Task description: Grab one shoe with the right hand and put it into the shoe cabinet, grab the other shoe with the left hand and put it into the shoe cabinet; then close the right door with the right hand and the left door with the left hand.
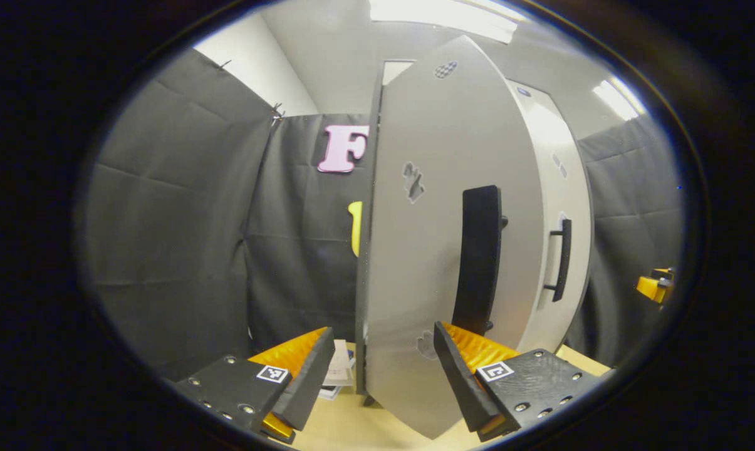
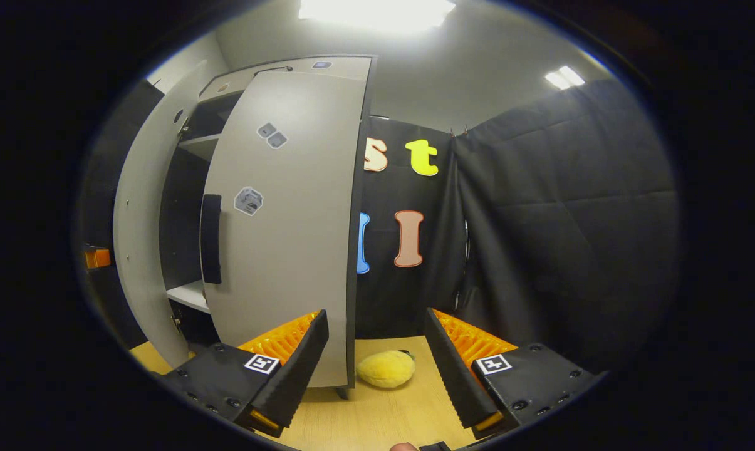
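Observation:
The grey shoe cabinet's left door [image 1: 415,250] stands partly open close in front of my left gripper [image 1: 383,332]. That gripper is open, and the door's lower corner lies between its fingers without touching them. The door's black handle [image 1: 477,257] is just above the right finger. Behind it is the right door [image 1: 556,181] with its own handle [image 1: 562,260]. In the right gripper view my right gripper [image 2: 375,316] is open and holds nothing, beside the right door [image 2: 283,250]. Between that door and the left door [image 2: 136,238] the dark inside with a shelf [image 2: 186,294] shows.
A yellow fuzzy thing [image 2: 386,368] lies on the wooden table [image 2: 377,413] by the cabinet's right side. White papers [image 1: 339,369] lie on the table left of the left door. Black cloth walls close in on both sides.

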